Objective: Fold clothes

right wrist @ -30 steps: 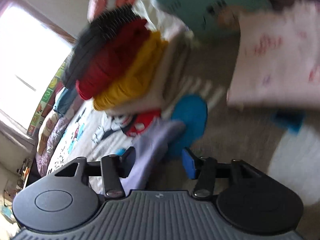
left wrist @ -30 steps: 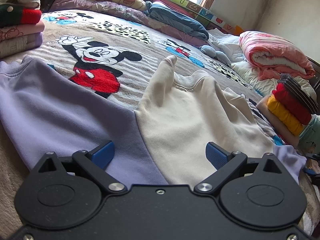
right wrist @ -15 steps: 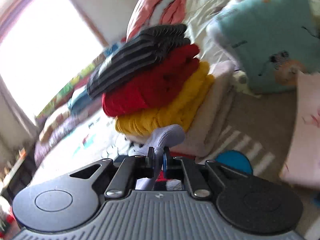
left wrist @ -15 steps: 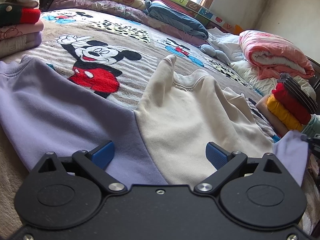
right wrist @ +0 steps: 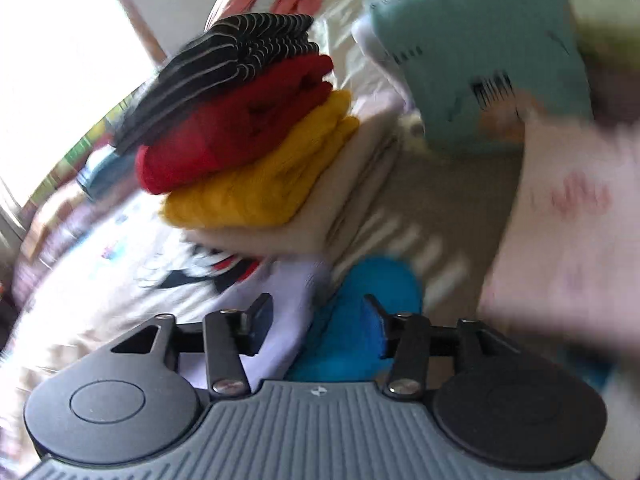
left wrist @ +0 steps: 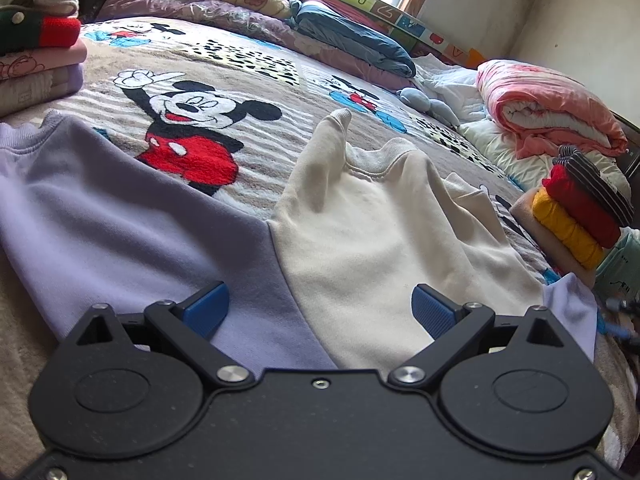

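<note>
A lilac and cream sweatshirt (left wrist: 248, 236) lies spread on the Mickey Mouse blanket (left wrist: 192, 136), neck away from me. My left gripper (left wrist: 320, 308) is open and empty, low over its hem. The sweatshirt's lilac right corner (left wrist: 572, 308) lies on the bed, and shows in the right wrist view (right wrist: 288, 300) between the fingers. My right gripper (right wrist: 316, 320) is open over that corner, holding nothing.
A stack of folded clothes, striped, red, yellow and beige (right wrist: 240, 132), stands at the right (left wrist: 576, 216). A teal folded garment (right wrist: 480, 60) and a pink one (right wrist: 572, 220) lie beside it. Another folded stack (left wrist: 36, 52) is at far left. Rolled pink quilt (left wrist: 548, 108) and pillows lie behind.
My right gripper closed on the lilac corner half a second ago, lifting it; now it has opened and the corner lies down again. The left gripper has not moved.
</note>
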`<state>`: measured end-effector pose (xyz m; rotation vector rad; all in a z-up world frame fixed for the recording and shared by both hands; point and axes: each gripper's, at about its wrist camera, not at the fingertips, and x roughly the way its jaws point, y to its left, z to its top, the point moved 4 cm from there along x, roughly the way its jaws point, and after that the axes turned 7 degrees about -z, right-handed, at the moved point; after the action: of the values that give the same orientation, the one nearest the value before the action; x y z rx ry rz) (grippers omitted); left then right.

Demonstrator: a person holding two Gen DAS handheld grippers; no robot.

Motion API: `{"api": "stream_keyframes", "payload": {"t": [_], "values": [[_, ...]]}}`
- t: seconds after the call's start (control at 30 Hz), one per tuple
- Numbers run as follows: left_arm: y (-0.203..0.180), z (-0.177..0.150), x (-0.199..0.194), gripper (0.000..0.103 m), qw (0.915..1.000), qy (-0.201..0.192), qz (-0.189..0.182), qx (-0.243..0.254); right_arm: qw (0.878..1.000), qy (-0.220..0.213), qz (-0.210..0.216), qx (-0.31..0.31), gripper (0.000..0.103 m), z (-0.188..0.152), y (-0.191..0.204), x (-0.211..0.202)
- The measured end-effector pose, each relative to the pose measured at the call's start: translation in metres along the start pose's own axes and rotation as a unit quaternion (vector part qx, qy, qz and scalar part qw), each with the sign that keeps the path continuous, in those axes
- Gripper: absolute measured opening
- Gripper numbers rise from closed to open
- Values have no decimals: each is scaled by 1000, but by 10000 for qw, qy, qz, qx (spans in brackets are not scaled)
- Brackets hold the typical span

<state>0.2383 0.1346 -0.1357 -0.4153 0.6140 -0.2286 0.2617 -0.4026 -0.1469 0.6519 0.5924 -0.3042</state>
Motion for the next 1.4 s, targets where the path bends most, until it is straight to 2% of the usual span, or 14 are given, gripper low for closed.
{"api": "stream_keyframes", "payload": {"t": [0.13,0.23,0.37,0.47,0.63,0.8,0.9,0.97,1.1,1.17,1.2,1.23,1.3,1.4], "values": [[-10,-1,-35,98,9992,-394,-37,-71,9947,536,727,497,54,-60,9,-28],[-16,-8,-68,98,9970,-617,-156,-431,9848,973,1306,601,54,-108,27,-48],[-19,-36,-98,95,9903,-537,-490,-1185,9645,1640,1923,767,54,-160,51,-68],[-18,-63,-111,91,9776,-329,-852,-1896,9558,1877,2164,666,56,-186,64,-80],[-21,-100,-96,75,9527,132,-1114,-2825,9482,1921,2405,790,56,-208,68,-89],[-32,-99,-83,73,9488,-40,-1247,-2901,9464,1733,2461,1168,55,-210,65,-91],[-43,-105,-80,60,9540,57,-1176,-2756,9459,1709,2532,1090,55,-211,68,-91],[-48,-111,-78,56,9523,118,-1196,-2804,9462,1703,2518,1110,54,-211,69,-91],[-46,-112,-73,56,9445,84,-1175,-3067,9459,1695,2369,1429,38,-215,68,-86],[-42,-111,-71,52,9385,69,-1148,-3256,9465,1741,2286,1467,22,-218,69,-79],[-40,-111,-70,42,9372,68,-1109,-3305,9465,1793,2270,1433,6,-221,69,-74],[-39,-112,-69,26,9388,91,-1015,-3290,9467,1798,2318,1329,4,-222,69,-70],[-36,-114,-67,6,9451,193,-813,-3158,9463,1750,2437,1204,4,-222,68,-72],[-36,-114,-72,4,9473,199,-885,-3072,9439,1817,2481,1207,6,-222,65,-82]]}}
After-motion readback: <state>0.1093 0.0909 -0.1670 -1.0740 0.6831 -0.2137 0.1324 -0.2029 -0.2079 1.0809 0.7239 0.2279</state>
